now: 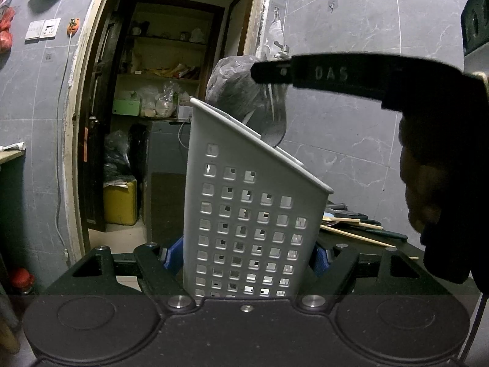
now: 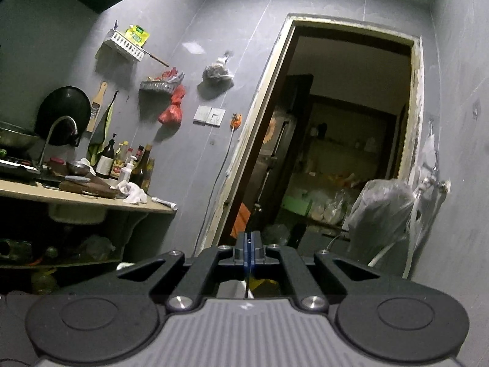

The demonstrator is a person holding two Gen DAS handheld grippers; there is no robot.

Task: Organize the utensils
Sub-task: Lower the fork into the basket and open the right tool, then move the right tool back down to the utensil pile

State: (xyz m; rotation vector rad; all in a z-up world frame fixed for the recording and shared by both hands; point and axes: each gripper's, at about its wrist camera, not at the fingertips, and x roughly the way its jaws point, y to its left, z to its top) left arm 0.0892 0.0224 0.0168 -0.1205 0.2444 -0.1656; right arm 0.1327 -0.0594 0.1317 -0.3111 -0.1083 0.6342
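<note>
Pinching the upper end of a metal fork [image 1: 275, 116], the right gripper [image 1: 272, 73] has its fingers closed flat together on it, and the fork hangs tines-up, handle-down just over the open mouth of the caddy. Its lower end seems to have entered the rear compartment, though the rim hides it. Thin polished steel is stiff but slick, so a grip this near the end could let it pivot; a straight drop suits it. Bracing the grey perforated utensil caddy [image 1: 244, 214] low on its sides, the left gripper [image 1: 244, 260] has its blue pads pressed against both walls. Light hollow plastic like this tips easily, so a low hold steadies it. More utensils and chopsticks [image 1: 357, 229] lie on the dark surface beside it.
</note>
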